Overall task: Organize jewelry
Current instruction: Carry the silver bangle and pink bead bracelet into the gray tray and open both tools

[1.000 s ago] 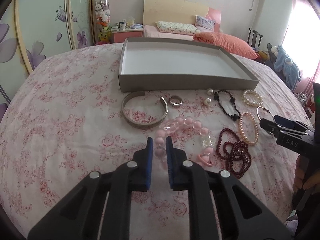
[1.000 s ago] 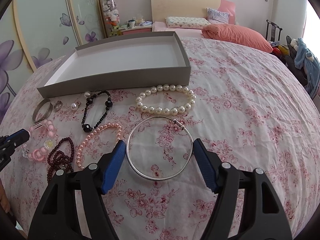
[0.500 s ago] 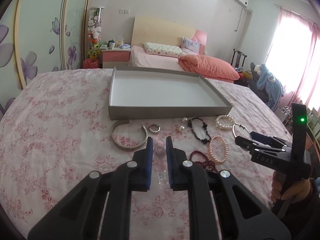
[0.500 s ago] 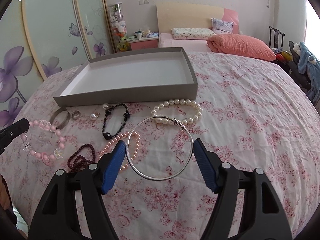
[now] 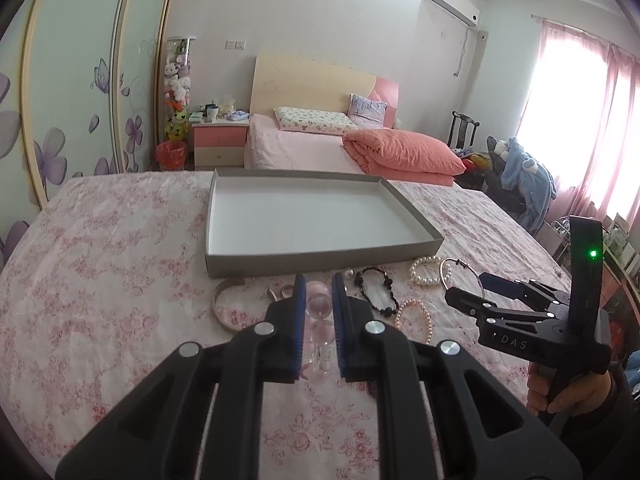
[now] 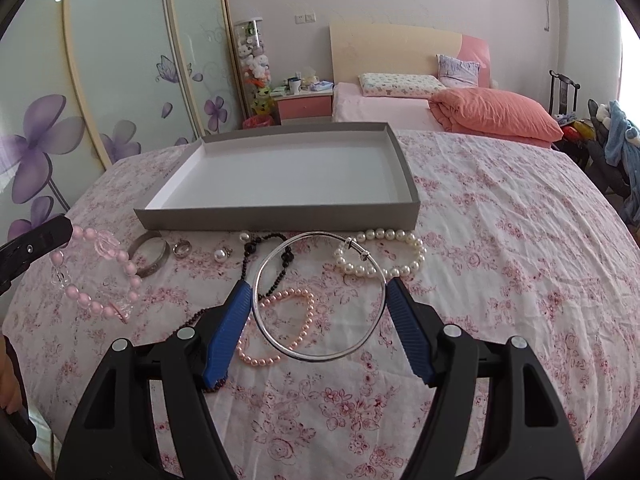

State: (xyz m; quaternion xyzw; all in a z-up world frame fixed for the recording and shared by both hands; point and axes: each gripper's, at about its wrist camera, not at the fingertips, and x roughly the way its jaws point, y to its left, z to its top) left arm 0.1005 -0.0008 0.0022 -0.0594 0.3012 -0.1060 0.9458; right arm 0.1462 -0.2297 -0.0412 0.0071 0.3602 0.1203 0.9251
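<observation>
Orange duvet (image 6: 496, 114) folded on far bed (image 6: 384, 110); pink nightstand (image 6: 305, 106) beside.

Bright daylight floods from a blown-out window (image 5: 560, 128) at right; fisheye edges curve and darken; soft shadows.

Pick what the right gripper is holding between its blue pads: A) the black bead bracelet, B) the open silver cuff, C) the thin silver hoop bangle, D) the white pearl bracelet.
C: the silver hoop bangle spans the right gripper, both pads pressing its rim, lifted above the floral bedspread.
</observation>
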